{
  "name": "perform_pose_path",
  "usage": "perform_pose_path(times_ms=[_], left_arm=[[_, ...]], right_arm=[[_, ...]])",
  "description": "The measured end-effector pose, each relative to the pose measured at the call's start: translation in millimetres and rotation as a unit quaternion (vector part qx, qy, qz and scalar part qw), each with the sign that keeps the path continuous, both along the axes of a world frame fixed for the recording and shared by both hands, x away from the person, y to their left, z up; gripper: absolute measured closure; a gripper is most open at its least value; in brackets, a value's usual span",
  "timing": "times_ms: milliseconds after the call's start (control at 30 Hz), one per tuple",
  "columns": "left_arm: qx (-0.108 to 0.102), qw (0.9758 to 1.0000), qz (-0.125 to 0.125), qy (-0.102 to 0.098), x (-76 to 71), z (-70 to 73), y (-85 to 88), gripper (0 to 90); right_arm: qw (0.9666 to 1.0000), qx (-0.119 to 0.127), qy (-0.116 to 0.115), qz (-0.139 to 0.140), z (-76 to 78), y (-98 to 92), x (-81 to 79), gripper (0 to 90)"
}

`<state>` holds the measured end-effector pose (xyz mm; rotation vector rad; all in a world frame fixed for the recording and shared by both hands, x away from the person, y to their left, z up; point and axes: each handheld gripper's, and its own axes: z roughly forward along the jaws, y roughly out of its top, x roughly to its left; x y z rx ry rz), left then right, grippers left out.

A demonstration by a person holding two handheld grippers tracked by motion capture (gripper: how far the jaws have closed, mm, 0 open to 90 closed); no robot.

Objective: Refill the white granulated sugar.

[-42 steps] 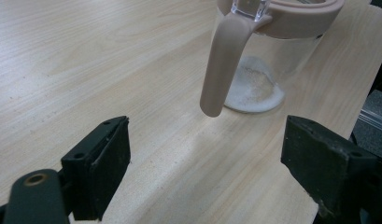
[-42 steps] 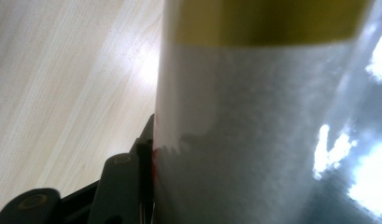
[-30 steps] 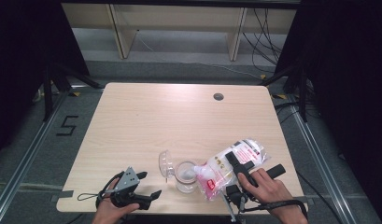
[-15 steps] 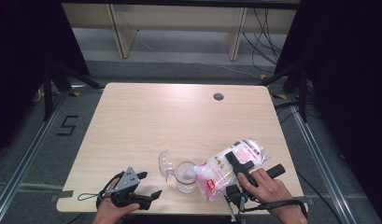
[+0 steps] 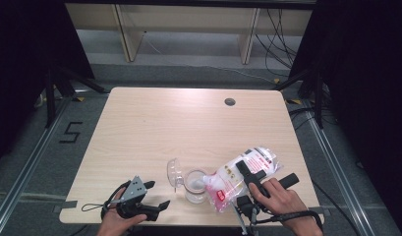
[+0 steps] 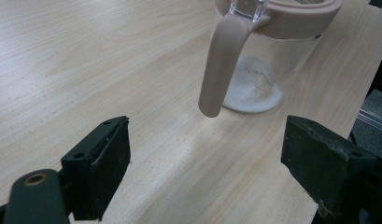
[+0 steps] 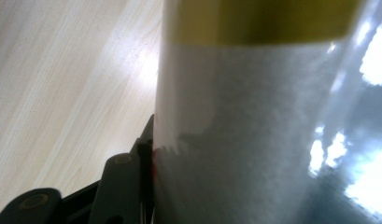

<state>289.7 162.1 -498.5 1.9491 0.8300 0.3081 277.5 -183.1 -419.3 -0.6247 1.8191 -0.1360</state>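
A clear plastic bag of white powder [image 5: 225, 183] with red print lies tilted, its lower end over a clear jar [image 5: 194, 188] near the table's front edge. My right gripper [image 5: 241, 169] is shut on the bag; in the right gripper view one black finger [image 7: 125, 182] presses against the bag [image 7: 254, 116]. The jar's clear lid [image 5: 174, 172] hangs open to its left. The left gripper view shows the jar [image 6: 272, 60] with a pink rim, a pink strap [image 6: 223, 65] and a little white powder [image 6: 251, 91] at its bottom. My left gripper [image 5: 159, 194] rests open left of the jar, its jaws [image 6: 205, 163] holding nothing.
The light wooden table [image 5: 188, 128] has a round cable hole [image 5: 230, 102] at the back right. A wooden shelf frame [image 5: 188, 29] stands behind the table. Dark curtains hang at both sides. The jar sits close to the front edge.
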Motion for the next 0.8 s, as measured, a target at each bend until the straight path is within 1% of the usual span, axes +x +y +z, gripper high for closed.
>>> perform_pose_path(times_ms=[167,233,300,333,367,400,500,567,600,667,700,733,767,800], left_arm=[[0.004,1.0,-0.002,-0.002,0.3,0.0,-0.2,15.3],[0.0,1.0,0.0,0.0,0.1,-0.4,-0.8,15.3],[0.011,0.9999,-0.009,-0.008,1.4,0.0,0.7,15.4],[0.003,1.0,-0.004,-0.003,0.5,-0.5,-0.5,15.4],[-0.001,1.0,0.0,0.002,-0.2,-0.7,-1.1,15.4],[-0.001,1.0,0.0,0.002,-0.2,-0.7,-1.1,15.4],[0.005,0.9999,-0.007,-0.007,1.2,-0.3,0.2,15.4],[0.005,0.9999,-0.007,-0.007,1.2,-0.2,0.1,15.3],[0.005,0.9999,-0.007,-0.007,1.2,-0.2,0.1,15.4],[0.008,0.9999,-0.008,-0.007,1.3,0.0,0.5,15.4],[0.009,0.9999,-0.009,-0.007,1.3,0.0,0.5,15.3],[0.009,0.9999,-0.008,-0.008,1.2,0.0,0.4,15.3],[0.005,1.0,-0.003,0.001,0.1,-0.2,0.2,15.4],[0.006,1.0,-0.003,0.0,0.2,-0.1,0.3,15.4]], right_arm=[[1.0,0.003,-0.004,-0.001,1.0,-0.5,-0.6,53.0],[1.0,0.001,-0.006,0.002,1.4,-0.5,-0.1,53.1],[1.0,-0.001,-0.003,0.001,2.1,-0.5,0.3,53.1],[1.0,-0.001,-0.005,0.002,2.2,-0.7,0.2,53.1],[1.0,-0.002,-0.004,0.001,2.5,-0.7,0.3,53.1],[1.0,-0.002,-0.004,0.001,2.7,-0.8,0.3,53.1],[1.0,-0.001,-0.006,-0.001,2.9,-1.2,-0.1,53.2],[1.0,-0.002,-0.006,0.0,2.9,-1.2,-0.1,53.2],[0.9999,-0.01,-0.006,0.011,4.2,0.0,1.3,53.2],[0.9999,-0.01,-0.008,0.008,3.7,0.0,1.3,53.2],[0.9999,-0.01,-0.007,0.008,3.6,0.0,1.4,53.2],[0.9999,0.003,-0.004,0.01,1.6,-0.2,1.7,53.2],[0.9999,0.002,-0.005,0.009,1.5,-0.2,1.5,53.2],[0.9999,-0.008,-0.008,0.007,2.2,0.1,1.4,53.2]])
